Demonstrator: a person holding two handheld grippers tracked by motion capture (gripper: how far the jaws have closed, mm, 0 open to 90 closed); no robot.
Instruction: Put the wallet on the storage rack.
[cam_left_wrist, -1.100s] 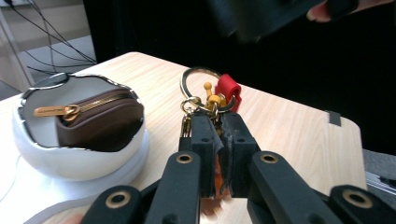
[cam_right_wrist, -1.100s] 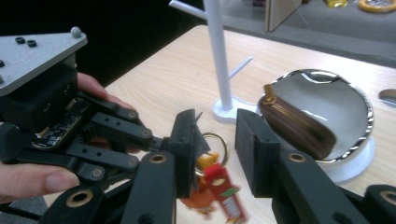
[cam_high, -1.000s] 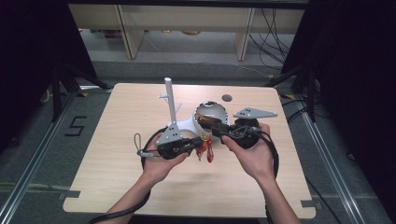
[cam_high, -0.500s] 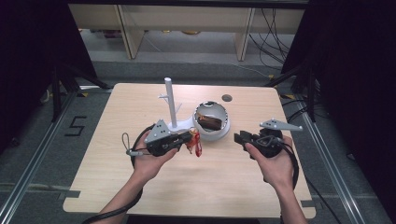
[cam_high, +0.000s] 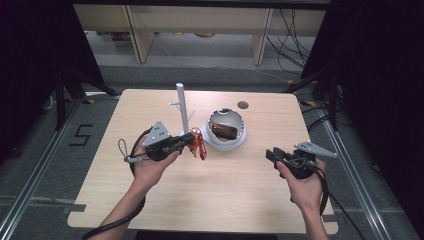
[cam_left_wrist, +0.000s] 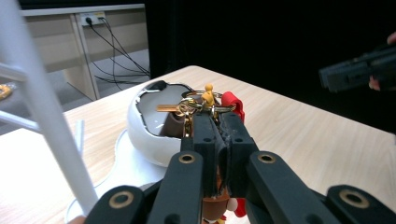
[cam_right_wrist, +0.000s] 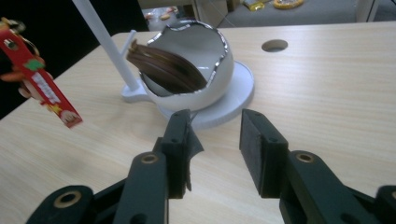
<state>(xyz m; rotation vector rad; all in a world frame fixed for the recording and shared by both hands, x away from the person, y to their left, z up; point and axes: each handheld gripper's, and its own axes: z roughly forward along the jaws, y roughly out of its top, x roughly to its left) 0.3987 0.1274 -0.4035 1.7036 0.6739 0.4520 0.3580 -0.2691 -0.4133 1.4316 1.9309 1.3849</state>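
Presently the left gripper (cam_high: 187, 141) fingers pinch a keychain (cam_high: 200, 145) lifted beside the white stand (cam_high: 183, 106), unhung as yet, while the right gripper (cam_right_wrist: 214, 147) fingers stand spread and empty.

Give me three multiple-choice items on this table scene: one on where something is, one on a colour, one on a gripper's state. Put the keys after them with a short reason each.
1. Where does the white post stand?
A. beside the egg-shaped white bowl
B. at the table's near edge
C. under the right gripper

2. What colour is the strap of the keychain?
A. blue
B. red
C. green

3. How is the right gripper?
A. shut on the keychain
B. shut on the bowl
C. open, holding nothing

Keys: 1 A, the high view shows the post just left of the bowl. 2 B, the strap hangs red from the left gripper. 3 C, the right gripper view shows bare table between its parted fingers.
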